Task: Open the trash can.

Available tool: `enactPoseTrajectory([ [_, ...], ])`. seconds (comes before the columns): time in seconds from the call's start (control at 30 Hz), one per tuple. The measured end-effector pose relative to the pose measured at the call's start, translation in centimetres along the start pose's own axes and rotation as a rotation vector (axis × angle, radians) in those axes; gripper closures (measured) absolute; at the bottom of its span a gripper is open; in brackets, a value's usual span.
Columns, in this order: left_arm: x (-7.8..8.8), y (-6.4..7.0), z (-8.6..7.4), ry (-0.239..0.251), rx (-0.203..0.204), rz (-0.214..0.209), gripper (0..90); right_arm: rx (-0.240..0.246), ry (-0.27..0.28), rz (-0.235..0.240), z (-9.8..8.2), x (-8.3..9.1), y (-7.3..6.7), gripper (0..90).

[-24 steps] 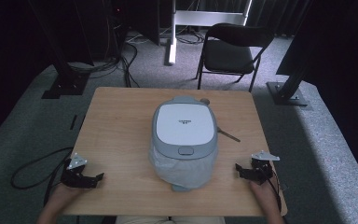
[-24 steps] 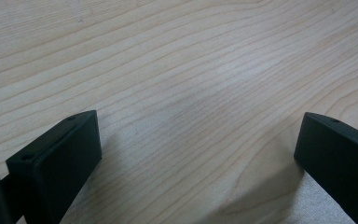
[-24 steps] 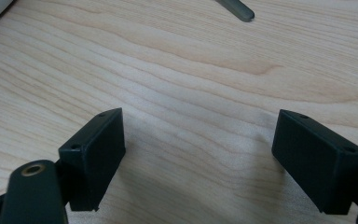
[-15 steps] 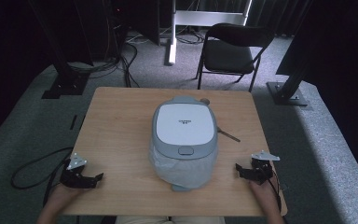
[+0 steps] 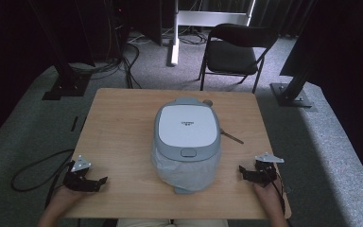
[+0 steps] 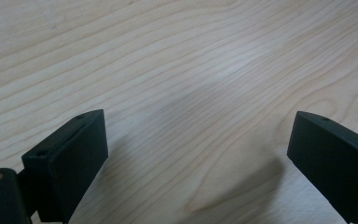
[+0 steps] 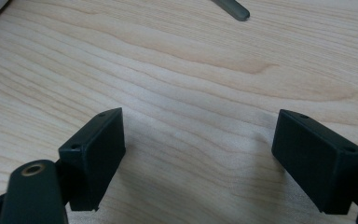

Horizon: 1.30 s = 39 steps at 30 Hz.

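The grey-and-white rice cooker sits mid-tabletop between both spread, empty grippers: left gripper and right gripper at the near corners, the right nearer.

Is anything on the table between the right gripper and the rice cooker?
Nothing visible. Bare wood lies between the open right gripper and the rice cooker. The spoon lies farther back, beside the cooker, off that path.

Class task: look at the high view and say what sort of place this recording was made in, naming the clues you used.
Probably a recording studio or lab: black metal stands bolted to grey carpet, loose black cables trailing behind a light wooden table, and a black folding chair.
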<state>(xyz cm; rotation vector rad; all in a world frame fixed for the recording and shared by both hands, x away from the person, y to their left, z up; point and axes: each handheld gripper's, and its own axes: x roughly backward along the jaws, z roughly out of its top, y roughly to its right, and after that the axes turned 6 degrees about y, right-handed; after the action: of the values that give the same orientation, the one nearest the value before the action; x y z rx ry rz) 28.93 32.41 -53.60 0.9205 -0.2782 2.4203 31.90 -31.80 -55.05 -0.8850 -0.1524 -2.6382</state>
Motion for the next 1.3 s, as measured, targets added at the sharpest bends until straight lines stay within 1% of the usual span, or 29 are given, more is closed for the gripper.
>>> enactPoseTrajectory([
  [0.07, 0.1, 0.4, 0.3, 0.004, -0.017, 0.009, 5.0, -0.001, 0.000, -0.002, 0.0, 0.0, 0.0, 16.4],
  [0.1, 0.1, 0.4, 0.3, 0.004, -0.017, 0.009, 5.0, -0.002, 0.000, -0.003, 0.0, 0.0, 0.0, 16.4],
  [0.17, 0.2, 0.8, 0.9, 0.018, -0.020, -0.008, 5.0, -0.001, 0.000, -0.004, 0.0, 0.0, 0.0, 16.4],
  [0.37, 0.4, 1.8, 2.1, 0.047, -0.030, -0.038, 5.0, -0.004, 0.000, -0.006, 0.0, 0.0, 0.0, 16.5],
  [0.57, 1.0, 3.0, 3.5, 0.074, -0.061, -0.078, 5.1, -0.006, 0.001, -0.008, 0.0, 0.0, 0.0, 16.7],
  [0.7, 1.4, 3.8, 4.4, 0.100, -0.088, -0.094, 5.1, -0.007, 0.000, -0.009, 0.0, 0.1, 0.0, 16.7],
  [0.77, 1.7, 4.1, 4.9, 0.117, -0.095, -0.106, 7.2, -0.008, 0.000, -0.009, 0.0, 0.1, 0.0, 16.7],
  [0.9, 2.3, 4.7, 5.7, 0.143, -0.104, -0.122, 7.2, -0.008, 0.000, -0.010, 0.0, 0.1, 0.0, 16.7],
  [0.93, 2.4, 4.9, 5.9, 0.144, -0.109, -0.125, 7.2, -0.008, 0.000, -0.010, 0.0, 0.1, 0.0, 16.7],
  [1.0, 2.5, 5.2, 6.4, 0.142, -0.132, -0.129, 7.5, -0.008, 0.000, -0.010, 0.0, 0.1, 0.0, 16.7],
  [1.03, 2.6, 5.4, 6.5, 0.149, -0.137, -0.130, 12.1, -0.008, 0.000, -0.010, 0.0, 0.0, 0.0, 16.7],
  [1.07, 2.7, 5.6, 6.7, 0.152, -0.142, -0.136, 13.8, -0.008, 0.000, -0.010, 0.0, 0.1, 0.0, 16.7],
  [1.17, 3.0, 6.0, 7.3, 0.171, -0.144, -0.148, 13.9, -0.008, 0.000, -0.010, 0.0, 0.0, 0.0, 16.7],
  [1.2, 3.0, 6.1, 7.5, 0.174, -0.144, -0.158, 13.9, -0.008, 0.000, -0.010, 0.0, 0.1, 0.0, 16.7],
  [1.3, 3.3, 6.5, 8.1, 0.188, -0.153, -0.166, 14.2, -0.008, 0.000, -0.010, 0.0, 0.0, 0.0, 16.7],
])
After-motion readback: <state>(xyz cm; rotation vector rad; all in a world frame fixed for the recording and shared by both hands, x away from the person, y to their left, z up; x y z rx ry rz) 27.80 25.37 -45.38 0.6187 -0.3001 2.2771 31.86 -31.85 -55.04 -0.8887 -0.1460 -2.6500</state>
